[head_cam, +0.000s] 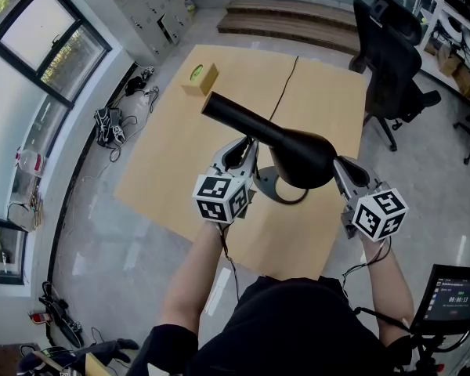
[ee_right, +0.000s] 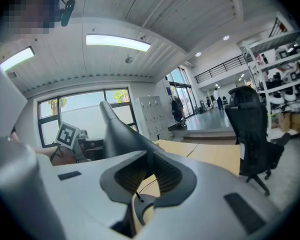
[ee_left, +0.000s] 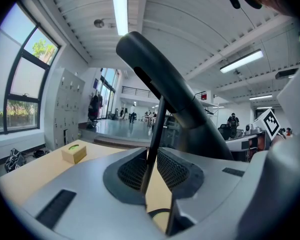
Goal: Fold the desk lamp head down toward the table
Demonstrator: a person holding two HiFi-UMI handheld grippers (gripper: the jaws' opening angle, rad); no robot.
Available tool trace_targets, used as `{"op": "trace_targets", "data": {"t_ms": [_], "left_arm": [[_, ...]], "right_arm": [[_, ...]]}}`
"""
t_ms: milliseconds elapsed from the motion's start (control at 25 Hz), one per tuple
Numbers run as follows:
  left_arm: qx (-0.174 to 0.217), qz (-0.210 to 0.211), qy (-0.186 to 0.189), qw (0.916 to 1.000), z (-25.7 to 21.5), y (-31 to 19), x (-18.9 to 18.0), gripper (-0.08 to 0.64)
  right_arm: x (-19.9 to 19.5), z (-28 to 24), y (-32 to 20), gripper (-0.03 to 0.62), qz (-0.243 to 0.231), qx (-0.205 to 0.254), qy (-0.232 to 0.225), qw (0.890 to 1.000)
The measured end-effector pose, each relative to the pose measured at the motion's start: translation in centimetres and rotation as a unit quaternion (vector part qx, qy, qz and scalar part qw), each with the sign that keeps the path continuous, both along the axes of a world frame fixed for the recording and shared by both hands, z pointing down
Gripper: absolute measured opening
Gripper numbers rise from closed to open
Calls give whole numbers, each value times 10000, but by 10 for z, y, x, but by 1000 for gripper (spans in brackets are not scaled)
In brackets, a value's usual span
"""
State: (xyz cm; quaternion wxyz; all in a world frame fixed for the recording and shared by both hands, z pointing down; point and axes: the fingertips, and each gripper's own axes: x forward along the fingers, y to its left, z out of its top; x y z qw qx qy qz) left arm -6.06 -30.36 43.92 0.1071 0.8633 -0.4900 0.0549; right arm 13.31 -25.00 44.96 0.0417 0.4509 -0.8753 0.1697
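Lamp head (head_cam: 282, 141), a rigid black cone, sat tilted above its round base (head_cam: 266, 188) mid-desk (head_cam: 172, 163). It looked light and smooth, likely stiff at the hinge. The left gripper (ee_left: 151, 166) had its jaws clamped on the thin stem (ee_left: 156, 129). The right gripper (ee_right: 146, 176) had its jaws together, seemingly pinching the head's wide rim, which gave good leverage but a slippery hold.

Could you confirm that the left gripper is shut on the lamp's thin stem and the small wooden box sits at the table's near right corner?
Not quite: the head view shows the small wooden box at the far left corner of the table. The left gripper is indeed shut on the lamp's thin stem.
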Motion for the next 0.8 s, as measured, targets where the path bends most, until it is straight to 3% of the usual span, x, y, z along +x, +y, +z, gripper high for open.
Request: {"op": "trace_targets", "data": {"t_ms": [800], "left_arm": [[-20,-36,26,10000,0,1,0,69]], "right_arm": [[-8,11,-1,38,22,-151,-92,9998]]}}
